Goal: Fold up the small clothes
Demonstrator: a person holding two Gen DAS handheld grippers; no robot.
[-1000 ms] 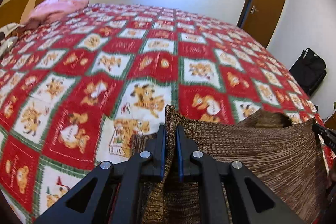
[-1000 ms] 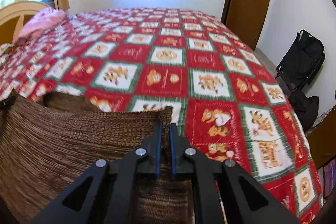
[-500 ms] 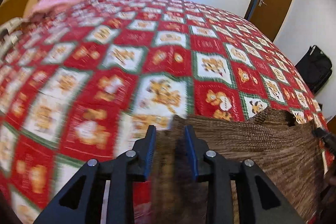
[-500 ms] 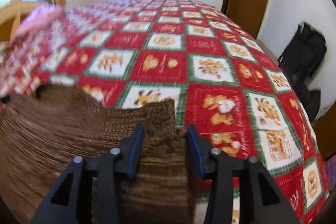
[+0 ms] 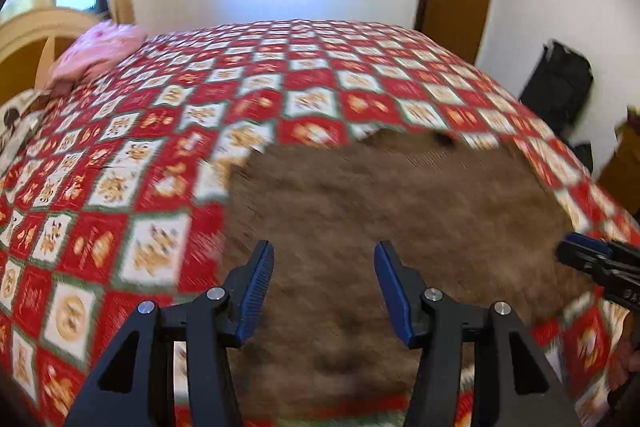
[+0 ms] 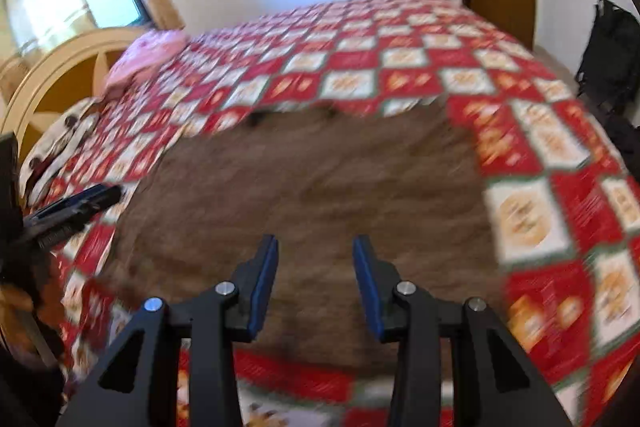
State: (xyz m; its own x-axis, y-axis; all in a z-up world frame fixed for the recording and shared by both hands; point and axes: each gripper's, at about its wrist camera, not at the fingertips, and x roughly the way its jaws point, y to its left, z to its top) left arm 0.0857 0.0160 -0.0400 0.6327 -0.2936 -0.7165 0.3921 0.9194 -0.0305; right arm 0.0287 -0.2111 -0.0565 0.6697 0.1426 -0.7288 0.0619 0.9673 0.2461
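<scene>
Both tools just let go; left tool and right tool gape empty over the brown knitted garment, now flat on the red checked bedspread; folding looks next.

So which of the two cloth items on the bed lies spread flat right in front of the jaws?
The brown knit garment, spread flat on the patterned bedspread; the pink item sits bunched at the far corner.
</scene>
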